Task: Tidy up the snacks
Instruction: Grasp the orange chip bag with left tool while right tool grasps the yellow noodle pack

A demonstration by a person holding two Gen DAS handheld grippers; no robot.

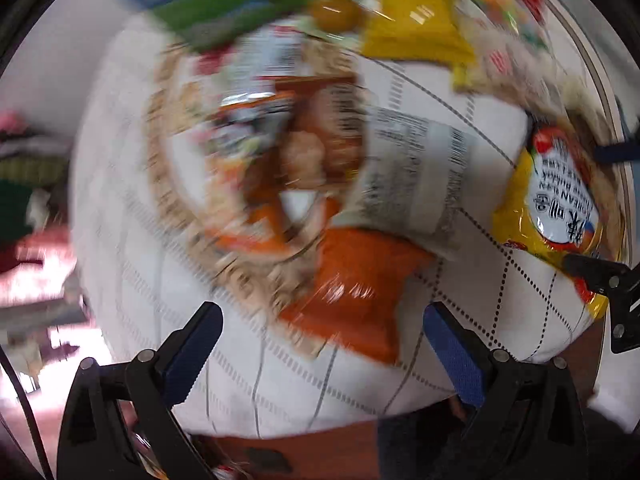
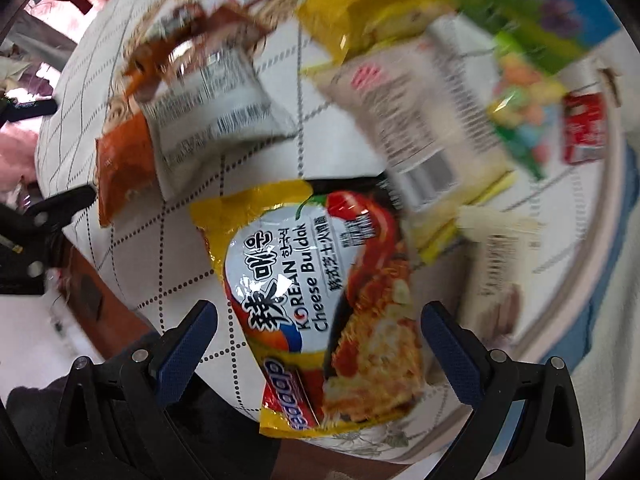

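Both views heavily blurred. From the left wrist: left claw [image 1: 322, 350] spread wide, nothing between its blue pads, poised above an orange packet [image 1: 356, 284] lying on the white grid-patterned counter [image 1: 460, 92]; beside that packet a round woven basket [image 1: 176, 200] already holding several wrappers, and a grey-white packet [image 1: 416, 176] leaning over its rim; far right, the yellow noodle pack [image 1: 556, 200] with the other claw's black tips touching its edge.

From the right wrist: right claw [image 2: 318, 350] likewise released, hovering over the yellow noodle pack [image 2: 320, 300], print legible here only: "Korean Cheese Buldak"; beyond it a beige packet [image 2: 420, 120], a yellow packet [image 2: 368, 12], a colourful candy bag [image 2: 520, 92] and a small red box [image 2: 584, 128], loose on the counter [image 2: 160, 248], the last barely visible from the left
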